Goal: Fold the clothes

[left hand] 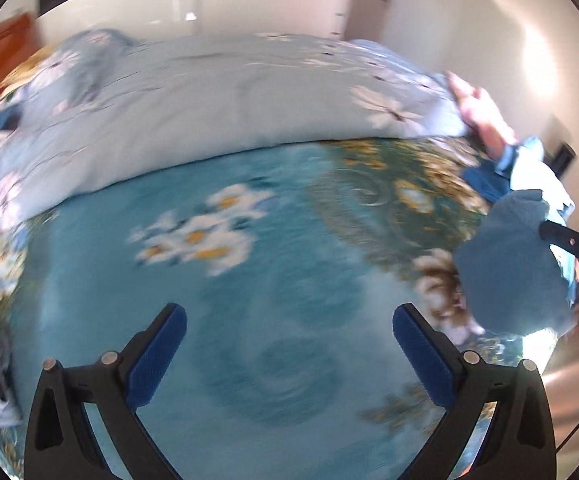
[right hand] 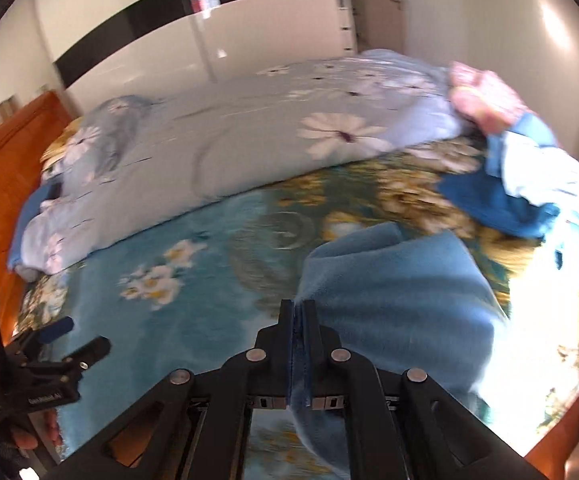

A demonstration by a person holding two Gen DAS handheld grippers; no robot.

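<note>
Right wrist view: right gripper point(right hand: 298, 312) clamps blue cloth point(right hand: 401, 292); left view alone shows left gripper point(left hand: 289, 320) wide, empty.

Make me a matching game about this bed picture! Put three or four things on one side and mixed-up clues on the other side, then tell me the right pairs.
Things:
1. left gripper
2. right gripper
3. folded duvet
4. headboard

Clues:
A. orange wood at the side of the bed
B. jaws wide open, nothing between them
C. pale blue with white daisies, lying across the far part of the bed
D. jaws shut on the blue fleece garment

Pairs: 1-B, 2-D, 3-C, 4-A
</note>
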